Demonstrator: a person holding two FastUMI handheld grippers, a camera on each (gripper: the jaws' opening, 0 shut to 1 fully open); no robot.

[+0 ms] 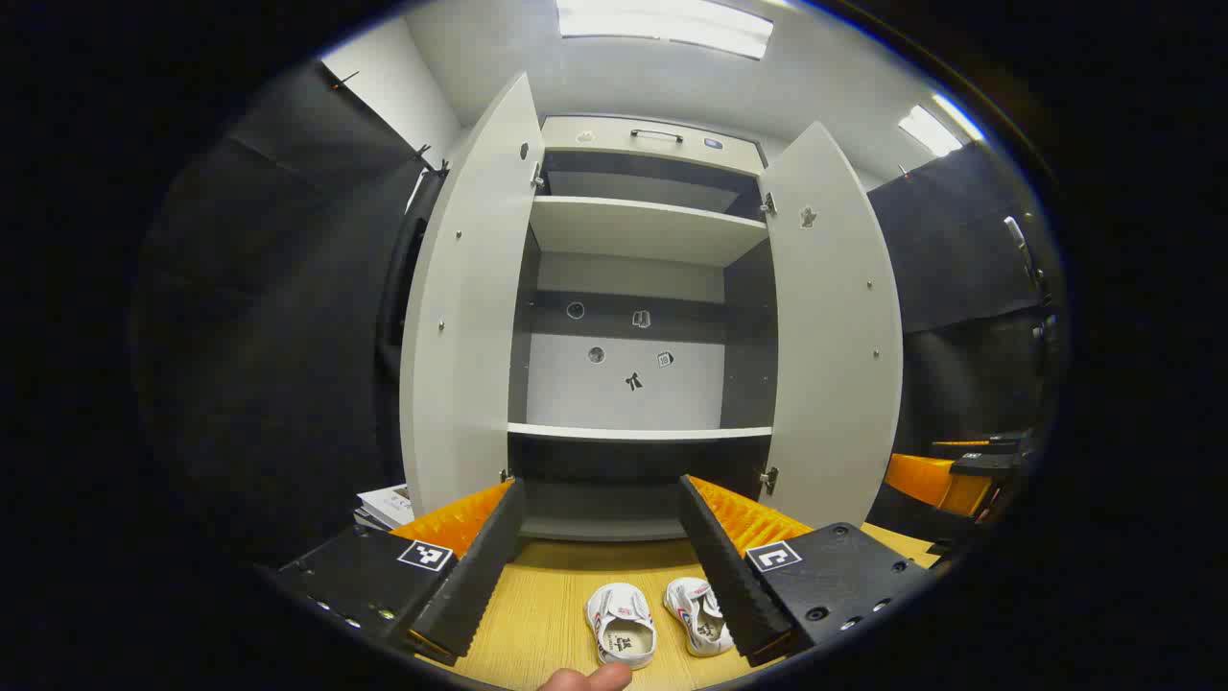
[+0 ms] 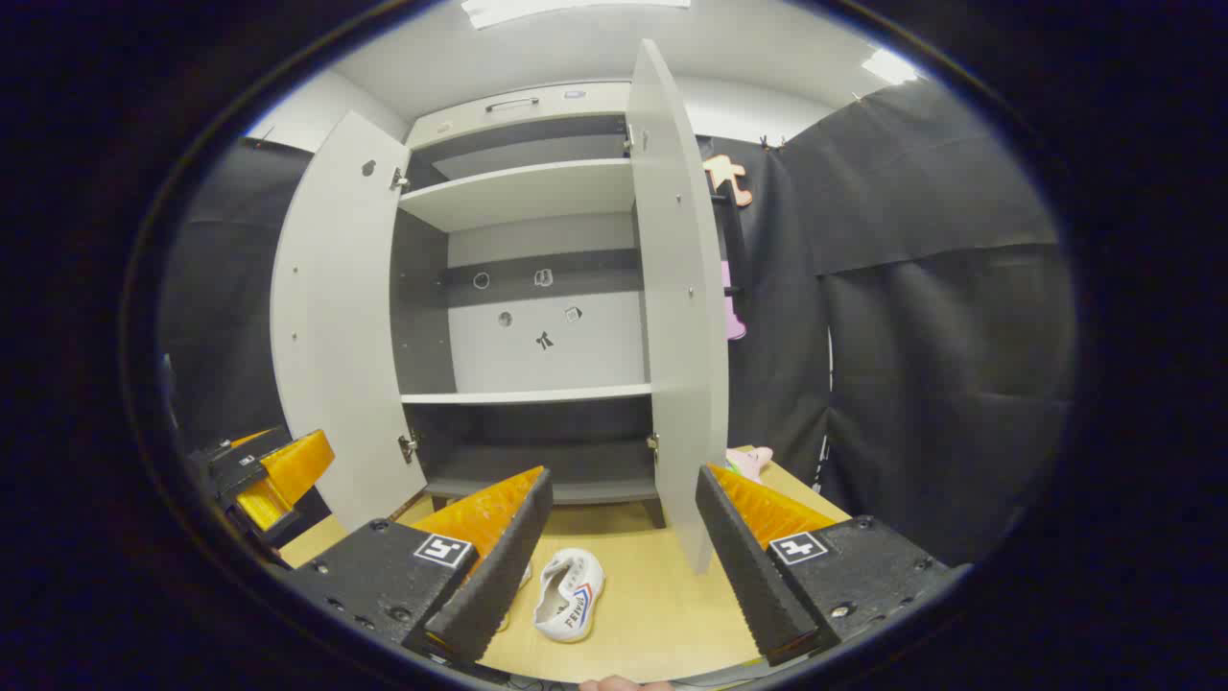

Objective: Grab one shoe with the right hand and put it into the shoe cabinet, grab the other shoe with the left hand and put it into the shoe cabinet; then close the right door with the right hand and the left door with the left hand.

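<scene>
Your right gripper [image 2: 619,566] sits at the bottom of the right gripper view with its jaws spread wide and nothing between them; your left gripper [image 1: 604,566] is just as wide and just as empty at the bottom of the left gripper view. Between the right gripper's fingers, low in that frame, one white shoe [image 2: 570,594] lies on the wooden table [image 2: 662,595], toe pointing down the picture, and the second shoe [image 1: 698,616] lies just beside it, partly behind a finger. Beyond them, mid-frame, the shoe cabinet [image 2: 537,393] stands with its right door [image 2: 679,317] and left door [image 2: 336,326] swung open and its shelves bare. Neither shoe looks touched yet, so the first grab appears to be the step in hand. Bring the right gripper down over the near shoe, straddle its sides across the middle, and close only once both fingers flank it; lift clear of its neighbour, then steer between the open doors.
</scene>
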